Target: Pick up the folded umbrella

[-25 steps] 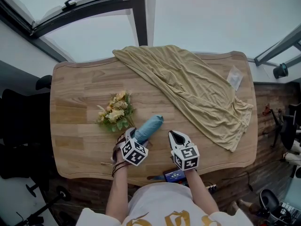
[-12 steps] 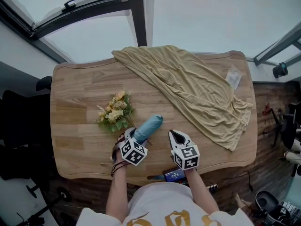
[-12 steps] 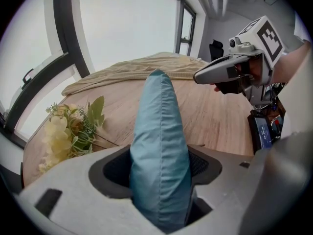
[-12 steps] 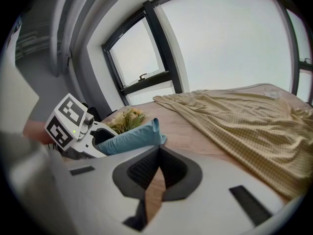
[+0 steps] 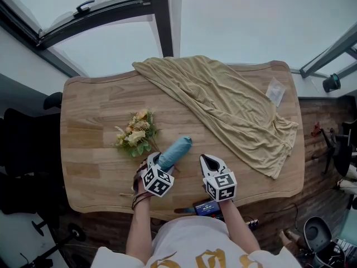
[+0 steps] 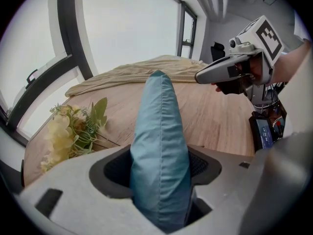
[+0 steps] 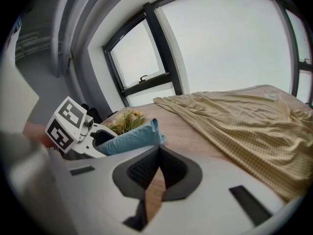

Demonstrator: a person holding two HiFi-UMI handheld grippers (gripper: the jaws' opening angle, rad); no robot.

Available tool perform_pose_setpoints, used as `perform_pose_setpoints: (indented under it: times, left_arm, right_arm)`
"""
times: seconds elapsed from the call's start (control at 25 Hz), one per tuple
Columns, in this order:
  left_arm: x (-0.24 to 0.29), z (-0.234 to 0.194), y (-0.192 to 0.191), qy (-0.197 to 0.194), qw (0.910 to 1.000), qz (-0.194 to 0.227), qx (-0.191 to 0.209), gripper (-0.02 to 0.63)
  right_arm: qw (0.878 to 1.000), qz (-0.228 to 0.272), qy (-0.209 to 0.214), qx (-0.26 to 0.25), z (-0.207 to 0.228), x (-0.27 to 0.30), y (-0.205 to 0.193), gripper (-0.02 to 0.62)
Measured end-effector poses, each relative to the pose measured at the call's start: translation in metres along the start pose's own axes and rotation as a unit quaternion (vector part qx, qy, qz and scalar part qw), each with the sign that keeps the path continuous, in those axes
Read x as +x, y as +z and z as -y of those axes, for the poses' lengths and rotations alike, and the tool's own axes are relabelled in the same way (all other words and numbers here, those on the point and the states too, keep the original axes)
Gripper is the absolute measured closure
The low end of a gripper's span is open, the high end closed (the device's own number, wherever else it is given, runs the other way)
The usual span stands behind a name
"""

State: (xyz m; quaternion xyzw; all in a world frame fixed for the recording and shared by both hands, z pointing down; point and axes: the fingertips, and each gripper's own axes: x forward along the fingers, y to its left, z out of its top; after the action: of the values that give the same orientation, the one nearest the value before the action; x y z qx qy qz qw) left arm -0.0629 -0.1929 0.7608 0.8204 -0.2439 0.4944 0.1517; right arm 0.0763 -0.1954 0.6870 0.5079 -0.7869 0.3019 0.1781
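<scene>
My left gripper's (image 5: 158, 163) jaws are closing round the near end of the folded umbrella (image 5: 175, 151); it has not shifted, lying near-centre on the table (image 5: 89, 166); I judge the grip not yet firm; right gripper (image 5: 206, 161) waits pinched together, empty; flowers (image 5: 135, 134) crowd just left; cloth (image 5: 234, 105) lies far right, well apart.

Wooden table (image 5: 89, 144); bright windows (image 5: 251, 15)
</scene>
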Motion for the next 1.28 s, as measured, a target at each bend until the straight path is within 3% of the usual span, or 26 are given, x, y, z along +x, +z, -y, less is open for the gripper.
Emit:
perform_pose_setpoints:
  times: [0.68,1.28]
  left_arm:
    - [-0.025,0.001,0.015,0.000,0.9982,0.043,-0.042,0.288]
    - [-0.062,0.013,0.029,0.023,0.9923,0.098,-0.073,0.290]
  right_arm:
    - [1.000,0.010,0.005,-0.008,-0.006,-0.010,0.006,0.584]
    - [0.998,0.025,0.025,-0.055,-0.032,-0.032,0.019,0.584]
